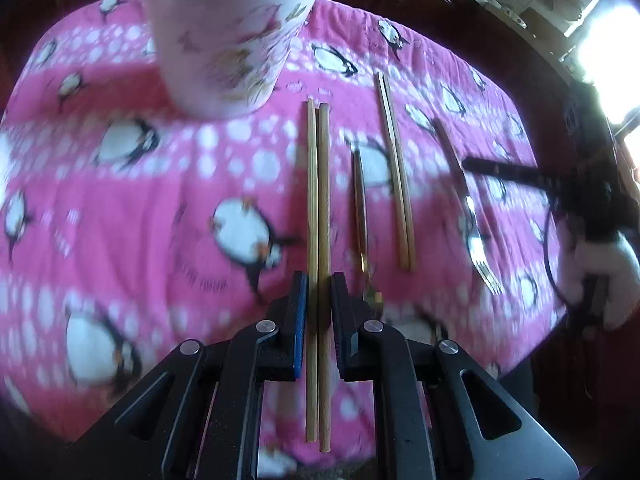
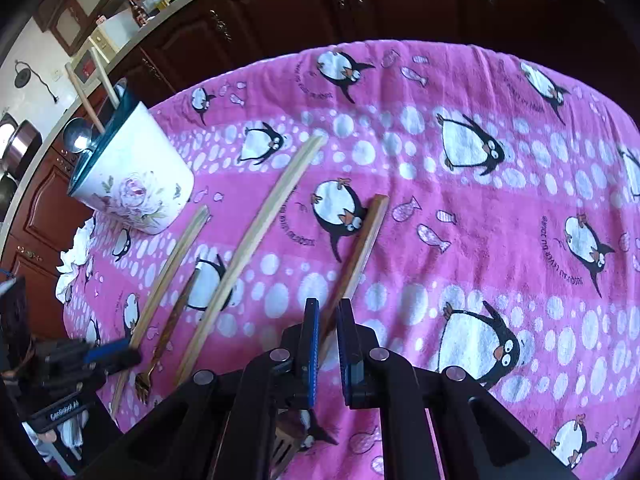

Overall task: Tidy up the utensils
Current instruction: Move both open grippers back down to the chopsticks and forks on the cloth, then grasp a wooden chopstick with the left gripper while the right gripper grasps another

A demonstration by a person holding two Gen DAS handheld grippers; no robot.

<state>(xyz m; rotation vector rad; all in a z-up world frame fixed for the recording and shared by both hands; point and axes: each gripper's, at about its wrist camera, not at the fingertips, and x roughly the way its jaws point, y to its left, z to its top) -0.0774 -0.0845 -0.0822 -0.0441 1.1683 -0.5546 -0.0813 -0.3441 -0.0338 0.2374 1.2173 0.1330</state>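
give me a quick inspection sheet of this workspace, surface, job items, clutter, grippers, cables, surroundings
surface: table under a pink penguin towel, lying flat.
job's things: floral cup with a teal rim, a spoon and wooden sticks already in it; chopstick pair between the left fingers; second chopstick pair, gold-tipped small fork and a steel fork lying in a row on the towel.
clutter: white crumpled cloth at the towel's edge.
grippers: left gripper closed on the chopstick pair; right gripper around the steel fork's handle, grip not confirmable.
cables: thin black cable by the right gripper.
surroundings: dark wood cabinets, counter with bottles.
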